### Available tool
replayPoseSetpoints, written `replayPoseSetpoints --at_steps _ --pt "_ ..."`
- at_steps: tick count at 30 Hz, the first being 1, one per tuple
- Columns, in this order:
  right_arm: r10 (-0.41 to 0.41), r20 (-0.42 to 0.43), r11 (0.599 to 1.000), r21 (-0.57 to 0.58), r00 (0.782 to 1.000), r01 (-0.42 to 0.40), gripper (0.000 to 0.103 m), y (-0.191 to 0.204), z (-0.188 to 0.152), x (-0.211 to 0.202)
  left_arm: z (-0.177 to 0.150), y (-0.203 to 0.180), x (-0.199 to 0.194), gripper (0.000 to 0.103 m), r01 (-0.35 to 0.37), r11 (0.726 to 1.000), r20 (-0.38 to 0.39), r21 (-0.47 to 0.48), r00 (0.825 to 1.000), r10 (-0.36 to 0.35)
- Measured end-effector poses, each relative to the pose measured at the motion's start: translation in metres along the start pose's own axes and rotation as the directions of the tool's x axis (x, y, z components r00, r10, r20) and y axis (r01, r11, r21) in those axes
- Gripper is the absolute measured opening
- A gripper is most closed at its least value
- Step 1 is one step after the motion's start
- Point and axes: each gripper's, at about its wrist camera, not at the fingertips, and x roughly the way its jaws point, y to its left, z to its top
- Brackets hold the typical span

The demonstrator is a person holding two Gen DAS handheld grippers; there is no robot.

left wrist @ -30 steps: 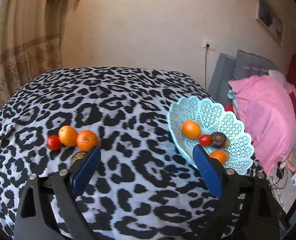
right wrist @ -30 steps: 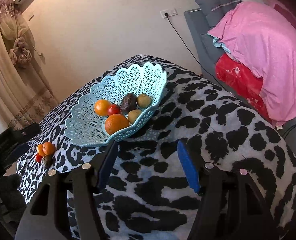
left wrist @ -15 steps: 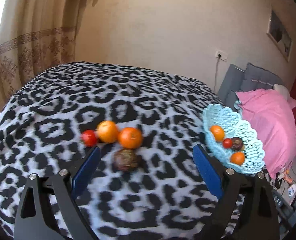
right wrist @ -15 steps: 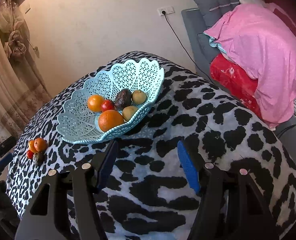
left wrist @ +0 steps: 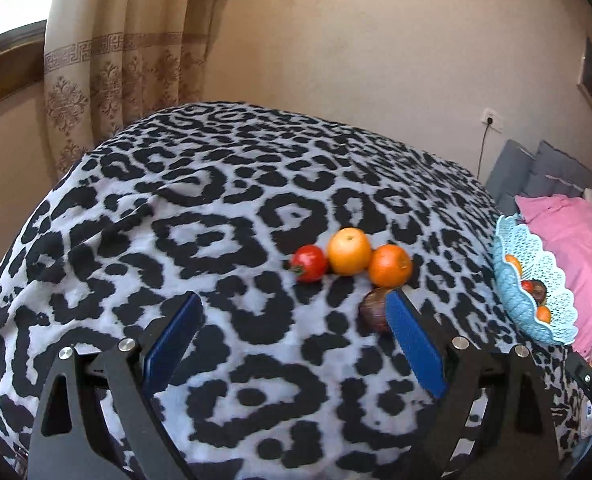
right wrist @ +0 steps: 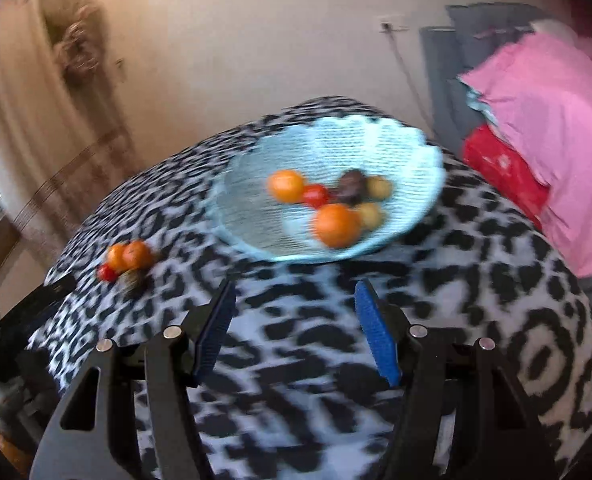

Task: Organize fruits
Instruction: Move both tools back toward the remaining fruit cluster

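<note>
Task partly done: six fruits are seen in the basket [right wrist: 328, 196]. Left on the cloth [left wrist: 223, 208]: tomato [left wrist: 308, 263], two oranges [left wrist: 349, 251], dark fruit [left wrist: 373, 310]. Left gripper [left wrist: 291, 312] is held wide, empty, dark fruit just beside its right finger. Right gripper [right wrist: 296, 300] is held half-wide, empty, nothing touched.
</note>
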Motion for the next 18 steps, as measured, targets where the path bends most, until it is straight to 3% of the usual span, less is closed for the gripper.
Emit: replayPoseSetpoints --at_steps 3,7,10,18 --pt "0.038 -0.02 0.998 -0.053 0.999 -0.039 0.064 0.024 -0.005 0.003 0.002 0.004 0.005 0.092 -0.016 1.0 -0.007 0.005 1.0 0.016" --pt "0.071 -0.057 0.992 -0.103 0.996 -0.076 0.064 0.045 -0.014 0.007 0.007 0.005 0.023 0.081 -0.086 0.996 -0.07 0.035 0.994 0.088" --pt "0.084 -0.08 0.987 -0.127 0.993 -0.094 0.064 0.053 -0.02 0.009 0.011 0.005 0.037 0.079 -0.079 0.996 -0.108 0.039 0.991 0.083" --pt "0.103 -0.128 0.983 -0.138 0.986 -0.12 0.064 0.057 -0.026 0.015 0.021 -0.009 0.06 0.073 -0.098 0.99 -0.118 0.104 0.987 0.11"
